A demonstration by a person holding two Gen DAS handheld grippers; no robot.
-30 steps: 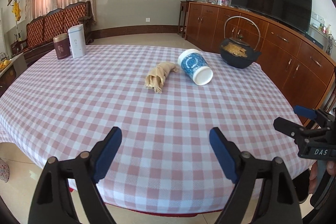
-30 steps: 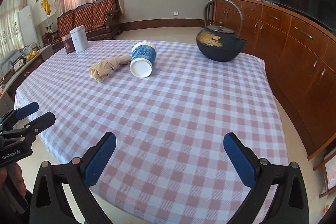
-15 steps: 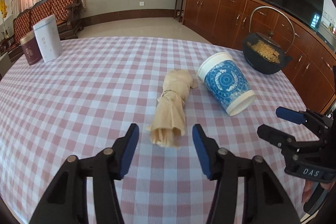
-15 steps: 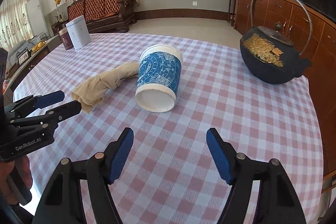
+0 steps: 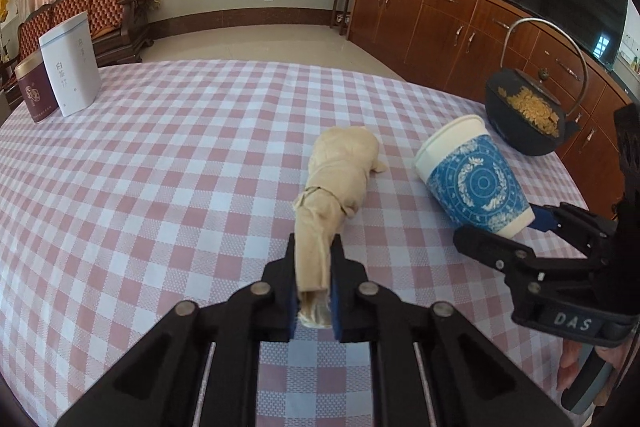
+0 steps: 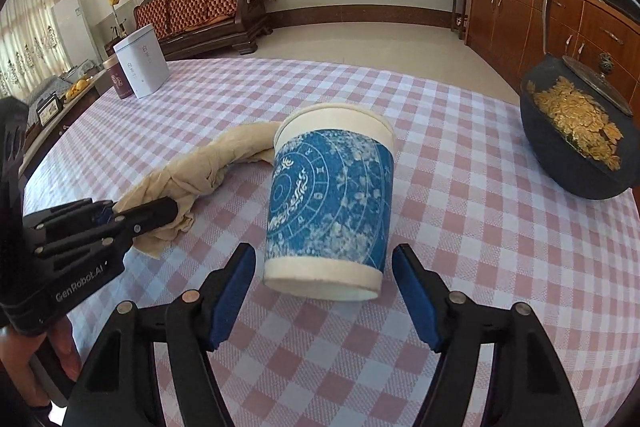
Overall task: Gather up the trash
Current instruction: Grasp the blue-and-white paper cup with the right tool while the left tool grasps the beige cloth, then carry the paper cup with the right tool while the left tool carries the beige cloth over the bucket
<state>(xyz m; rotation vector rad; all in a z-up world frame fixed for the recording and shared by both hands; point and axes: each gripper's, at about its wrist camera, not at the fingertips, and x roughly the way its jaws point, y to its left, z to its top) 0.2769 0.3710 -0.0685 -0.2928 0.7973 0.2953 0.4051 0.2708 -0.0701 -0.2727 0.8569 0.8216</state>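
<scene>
Left gripper: jaws clamped on near end of beige twisted cloth, lying on checked tablecloth. Right gripper: jaws wide apart, flanking base of tipped blue-patterned paper cup, not touching. Black teapot well apart.

Both black claws carry blue pads, silver rivets, apparently white lettering.

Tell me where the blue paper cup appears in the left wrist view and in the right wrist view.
Left wrist view: the blue paper cup lies on its side, right of centre, beside the beige cloth.
Right wrist view: the cup lies in the centre, base toward the camera, ahead of the open right hand-held gripper.
Shared landmark: the black teapot, right of the cup.
</scene>
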